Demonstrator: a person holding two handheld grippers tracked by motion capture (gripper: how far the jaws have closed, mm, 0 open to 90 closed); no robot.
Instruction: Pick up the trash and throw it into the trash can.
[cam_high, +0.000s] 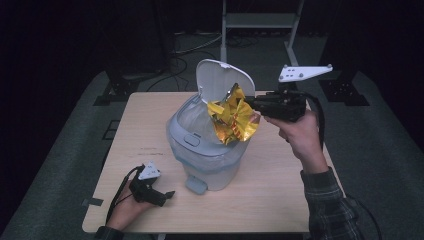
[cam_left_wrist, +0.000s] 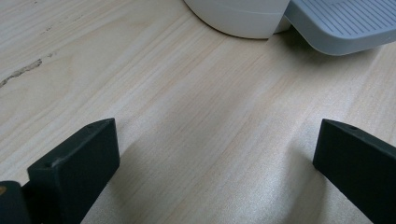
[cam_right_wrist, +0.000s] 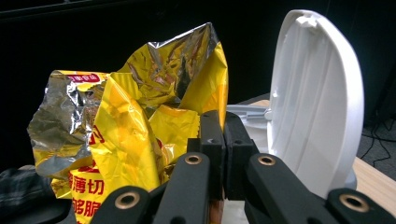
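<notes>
The wooden table (cam_high: 280, 190) stands in a dark room. In the high view, your right gripper (cam_high: 257, 107) pinches a crumpled yellow snack bag (cam_high: 234, 120) over the open bin (cam_high: 200, 160), beside its raised lid (cam_high: 220, 80). Your left gripper (cam_high: 167, 196) rests on the table near the bin's pedal (cam_high: 196, 186).

In the left gripper view, the jaws stand spread over bare wood, the pedal (cam_left_wrist: 341, 23) ahead.

In the right gripper view, the jaws are pressed together on the bag (cam_right_wrist: 126, 135), the lid (cam_right_wrist: 317, 98) alongside.

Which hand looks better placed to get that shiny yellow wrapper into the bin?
The right. Its gripper is clamped on the wrapper above the open bin, lid raised. The left gripper rests open on the table, by the bin's pedal.
</notes>
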